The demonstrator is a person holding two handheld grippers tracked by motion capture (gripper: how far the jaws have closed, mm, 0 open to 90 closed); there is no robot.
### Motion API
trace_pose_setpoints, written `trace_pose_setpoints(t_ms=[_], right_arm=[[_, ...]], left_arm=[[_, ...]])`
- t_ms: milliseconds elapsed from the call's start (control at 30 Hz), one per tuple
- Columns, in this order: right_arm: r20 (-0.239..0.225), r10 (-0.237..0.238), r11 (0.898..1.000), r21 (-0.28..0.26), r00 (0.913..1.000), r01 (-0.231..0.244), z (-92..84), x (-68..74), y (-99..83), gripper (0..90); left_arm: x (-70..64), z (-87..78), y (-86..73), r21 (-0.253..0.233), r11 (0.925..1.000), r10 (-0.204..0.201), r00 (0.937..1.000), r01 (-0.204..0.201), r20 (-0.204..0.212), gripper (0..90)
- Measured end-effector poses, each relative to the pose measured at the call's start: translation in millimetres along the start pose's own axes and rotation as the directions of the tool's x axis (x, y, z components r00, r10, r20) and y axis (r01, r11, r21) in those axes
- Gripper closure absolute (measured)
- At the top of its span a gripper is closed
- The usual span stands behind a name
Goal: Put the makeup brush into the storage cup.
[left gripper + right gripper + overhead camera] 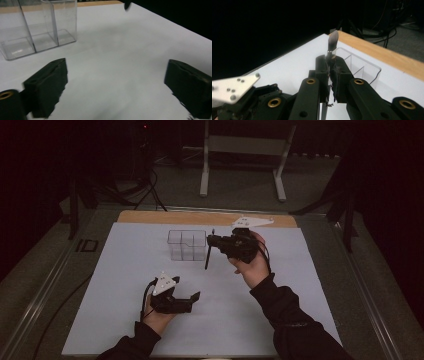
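Right gripper [214, 241] is clamped tight on a makeup brush [208, 251], bristles up, holding it just beside the clear divided organizer [187, 245] on the white mat [125, 270]. Left gripper [196, 296] sits nearer the person than the organizer, jaws spread apart, nothing between them.

The person's left hand [159, 312] rests low at the near left, holding the left gripper [192, 299] level and pointing right, its jaws spread wide with nothing between them. The right hand [251, 262] is raised farther off to the right, forearm angled up from the near side, and the right gripper [210, 241] points left, jaws clamped tight together.
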State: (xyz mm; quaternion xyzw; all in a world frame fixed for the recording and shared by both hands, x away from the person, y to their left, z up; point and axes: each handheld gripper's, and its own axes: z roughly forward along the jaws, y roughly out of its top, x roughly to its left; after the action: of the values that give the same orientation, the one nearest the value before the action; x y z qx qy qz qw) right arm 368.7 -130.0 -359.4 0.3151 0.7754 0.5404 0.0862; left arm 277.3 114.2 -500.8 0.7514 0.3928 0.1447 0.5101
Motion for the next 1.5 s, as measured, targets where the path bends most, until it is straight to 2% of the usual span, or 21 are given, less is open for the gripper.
trace_pose_setpoints(t_ms=[167,233,400,467,633,733,900,1200,1367,1500], right_arm=[[0.015,-0.020,0.999,-0.027,0.9997,0.020,-0.9,-1.3,17.2,84.3],[0.017,-0.019,0.999,-0.034,0.9997,0.020,0.2,-2.2,23.0,84.3],[0.032,-0.062,0.997,-0.039,0.9976,0.063,6.4,-2.0,40.0,84.3],[0.038,-0.077,0.996,-0.044,0.9963,0.079,9.3,-2.4,45.6,84.2],[0.052,-0.082,0.996,-0.042,0.9953,0.084,18.9,-6.2,58.9,84.3],[0.063,-0.101,0.994,-0.040,0.9929,0.103,24.0,-9.4,65.5,84.3],[0.069,-0.090,0.995,-0.040,0.9935,0.093,35.3,-16.6,74.6,84.3],[0.079,-0.075,0.997,-0.028,0.9941,0.077,61.5,-26.0,84.7,84.3],[0.085,-0.084,0.996,-0.009,0.9928,0.085,77.5,-27.4,82.9,84.2],[0.091,-0.067,0.998,0.008,0.9936,0.067,88.8,-31.5,77.6,84.3]], left_arm=[[0.2,-1.3,0.0,-0.012,0.9999,0.013,0.9994,-0.013,0.032,2.9],[1.5,-1.3,-0.5,-0.014,0.9999,-0.002,0.9990,0.003,0.045,2.9],[3.8,-1.3,-1.0,-0.006,0.9998,-0.016,0.9987,0.016,0.047,2.9],[3.7,-1.3,-0.9,0.001,1.0000,-0.008,0.9989,0.008,0.045,2.9],[4.0,-0.4,-1.7,0.010,0.9999,-0.011,0.9985,0.010,0.054,2.9],[5.1,-0.1,-2.3,0.011,0.9998,-0.015,0.9984,0.014,0.054,2.9],[5.5,-1.1,-1.6,0.006,0.9999,-0.008,0.9989,0.008,0.047,2.9],[6.0,-1.7,-2.0,0.008,1.0000,-0.003,0.9987,0.003,0.050,2.9],[6.1,-3.0,-1.6,0.004,1.0000,0.001,0.9988,-0.001,0.050,2.9],[6.8,-3.3,-1.6,0.004,1.0000,0.001,0.9987,-0.001,0.051,2.9]])
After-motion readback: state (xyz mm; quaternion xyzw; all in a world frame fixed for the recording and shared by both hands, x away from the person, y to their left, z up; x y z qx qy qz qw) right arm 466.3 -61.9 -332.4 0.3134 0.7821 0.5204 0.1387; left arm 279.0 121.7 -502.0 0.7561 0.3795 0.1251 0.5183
